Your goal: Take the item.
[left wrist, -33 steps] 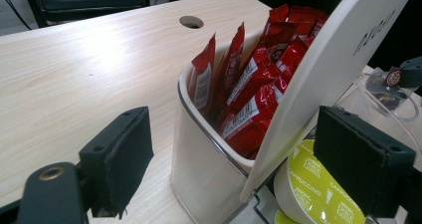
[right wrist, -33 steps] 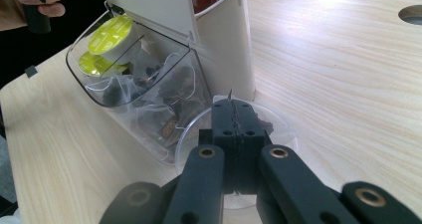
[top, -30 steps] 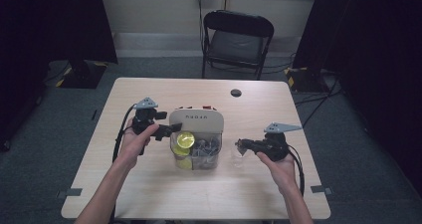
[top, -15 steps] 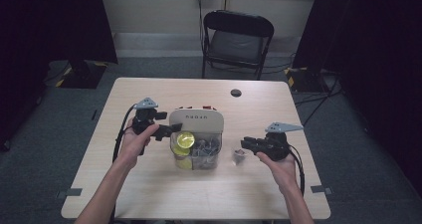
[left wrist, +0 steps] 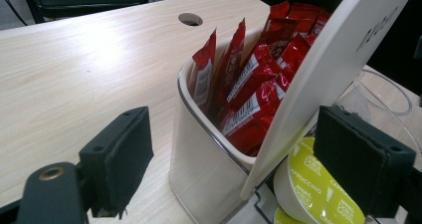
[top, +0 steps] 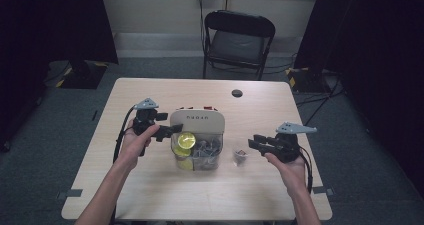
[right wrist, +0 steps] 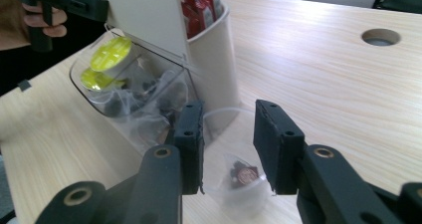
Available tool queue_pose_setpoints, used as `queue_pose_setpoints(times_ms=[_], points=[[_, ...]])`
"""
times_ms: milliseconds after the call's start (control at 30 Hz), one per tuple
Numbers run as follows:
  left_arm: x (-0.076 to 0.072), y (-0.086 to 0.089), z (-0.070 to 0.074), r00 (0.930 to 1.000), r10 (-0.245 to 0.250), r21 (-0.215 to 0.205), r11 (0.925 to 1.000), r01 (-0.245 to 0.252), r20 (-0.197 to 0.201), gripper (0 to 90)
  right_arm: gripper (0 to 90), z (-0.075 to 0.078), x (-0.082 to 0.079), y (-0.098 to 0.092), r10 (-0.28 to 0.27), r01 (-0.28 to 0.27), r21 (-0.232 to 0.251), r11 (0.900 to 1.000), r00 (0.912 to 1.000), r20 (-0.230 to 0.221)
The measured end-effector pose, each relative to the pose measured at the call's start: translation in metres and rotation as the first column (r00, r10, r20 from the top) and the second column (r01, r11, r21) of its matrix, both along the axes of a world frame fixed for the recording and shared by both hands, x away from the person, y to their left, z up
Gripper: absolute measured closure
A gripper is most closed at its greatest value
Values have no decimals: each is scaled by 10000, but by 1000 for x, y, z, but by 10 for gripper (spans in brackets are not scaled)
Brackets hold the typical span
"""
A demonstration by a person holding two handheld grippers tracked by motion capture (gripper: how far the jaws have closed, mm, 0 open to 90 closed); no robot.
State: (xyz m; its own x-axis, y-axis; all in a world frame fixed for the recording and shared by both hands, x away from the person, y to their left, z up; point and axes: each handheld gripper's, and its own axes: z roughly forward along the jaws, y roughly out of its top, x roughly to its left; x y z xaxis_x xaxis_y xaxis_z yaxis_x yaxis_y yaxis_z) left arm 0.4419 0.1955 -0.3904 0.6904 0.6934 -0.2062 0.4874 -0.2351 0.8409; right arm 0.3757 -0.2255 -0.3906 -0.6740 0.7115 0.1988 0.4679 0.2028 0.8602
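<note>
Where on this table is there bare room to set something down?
The table is bare along the near edge between the forearms, across the far strip around the cable hole, and in the far left corner. It is crowded mid-table: the capsule organizer, the small clear cup, and both grippers beside them.

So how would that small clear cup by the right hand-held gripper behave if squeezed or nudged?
The clear cup looks thin-walled, so probably light and easily crushed. Its smooth plastic may slip between the pads. With one small dark item inside, it would likely slide or tip.

Clear capsule (right wrist: 238,183), upright on table, probably released
</note>
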Motion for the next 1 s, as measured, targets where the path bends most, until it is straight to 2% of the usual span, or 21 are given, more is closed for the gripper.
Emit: queue_pose_setpoints(times_ms=[100, 300, 400, 500, 633, 767, 867, 900, 933, 1000], points=[[-1, 3, 2, 9999, 101, 46, 9999, -101, 79, 156, 622, -1, -5, -6, -179, 179, -148, 9997, 9998, 0], [-1, 5, 2, 9999, 102, -28, 9999, -101, 108, 155, 605, -13, -14, -17, -606, 596, -557, 9967, 9980, -176], [-1, 4, 0, 10000, 81, -61, 9999, -81, 16, 155, 553, -29, -19, -22, -906, 867, -889, 9923, 9951, -405], [-1, 4, 1, 10000, 82, -3, 10000, -82, 52, 156, 515, -45, -22, -25, -1098, 990, -1337, 9861, 9910, -759], [0, 5, 1, 10000, 53, -167, 9998, -53, 2, 154, 432, -60, -24, -30, -1287, 1052, -1947, 9752, 9853, -1126], [0, 6, 0, 10000, 28, -118, 9999, -28, -7, 154, 329, -74, -23, -35, -1722, 1429, -2129, 9666, 9770, -1260], [0, 8, -1, 10000, 65, -113, 9999, -65, -34, 156, 250, -81, -20, -36, -2106, 1746, -2407, 9548, 9685, -1329], [0, 8, -1, 10000, 65, -113, 9999, -65, -34, 155, 250, -81, -20, -36, -2106, 1746, -2407, 9548, 9685, -1329], [0, 10, -2, 9999, 20, -172, 9999, -21, -100, 154, 231, -86, -17, -36, -2295, 1888, -2574, 9477, 9635, -1382], [0, 12, -2, 9999, 78, -157, 9998, -80, -120, 153, 209, -90, -15, -37, -2442, 1998, -2685, 9423, 9590, -1435]])
